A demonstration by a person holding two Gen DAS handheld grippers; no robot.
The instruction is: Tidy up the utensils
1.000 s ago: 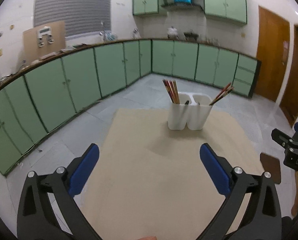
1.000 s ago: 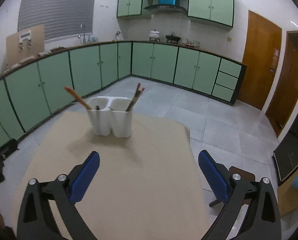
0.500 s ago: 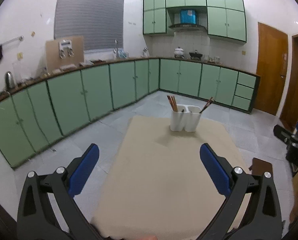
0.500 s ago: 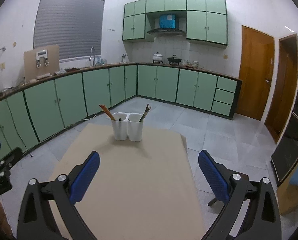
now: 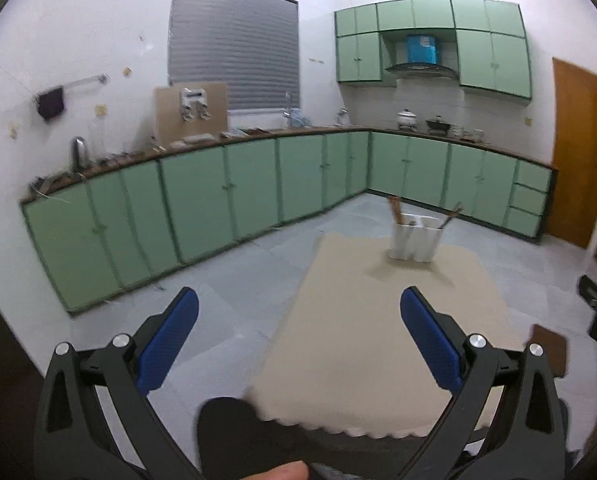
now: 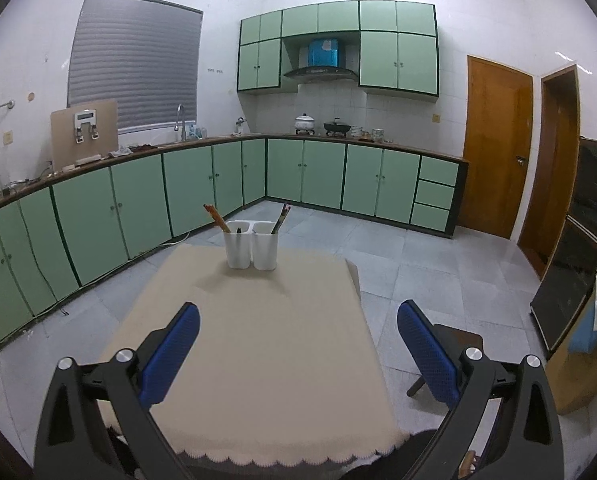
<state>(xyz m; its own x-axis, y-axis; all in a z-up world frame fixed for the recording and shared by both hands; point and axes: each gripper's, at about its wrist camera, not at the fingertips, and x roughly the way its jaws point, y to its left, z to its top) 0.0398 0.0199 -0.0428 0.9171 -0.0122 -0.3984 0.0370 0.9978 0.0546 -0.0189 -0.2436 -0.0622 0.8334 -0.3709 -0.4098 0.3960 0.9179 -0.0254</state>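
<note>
- white two-compartment plastic utensil holder [image 6: 251,249] stands upright at the far end of the beige scallop-edged tablecloth [image 6: 258,360], well apart from both grippers
- left compartment: bundle of reddish-brown wooden chopsticks [image 6: 215,217], tips down, long axis leaning up and to the left; a short dark item beside them, too small to identify
- right compartment: darker chopsticks [image 6: 280,218], long axis leaning up and to the right
- left-wrist view blurred; same holder [image 5: 416,242] and same two outward leans visible, nothing more
- left gripper [image 5: 298,332]: blue-padded jaws spread wide, nothing between them, held over the near left edge of the cloth
- right gripper [image 6: 298,334]: jaws spread wide, empty, above the near half of the cloth
- judgement: chopsticks light, stiff, thin, probably smooth and prone to roll or slip between pads; take hold on the exposed upper shaft, across the long axis, and draw out along the lean
- judgement: holder light and likely to tip if a stick is dragged sideways
- judgement: no loose utensils visible on the cloth, sorting looks finished or close to it
</note>
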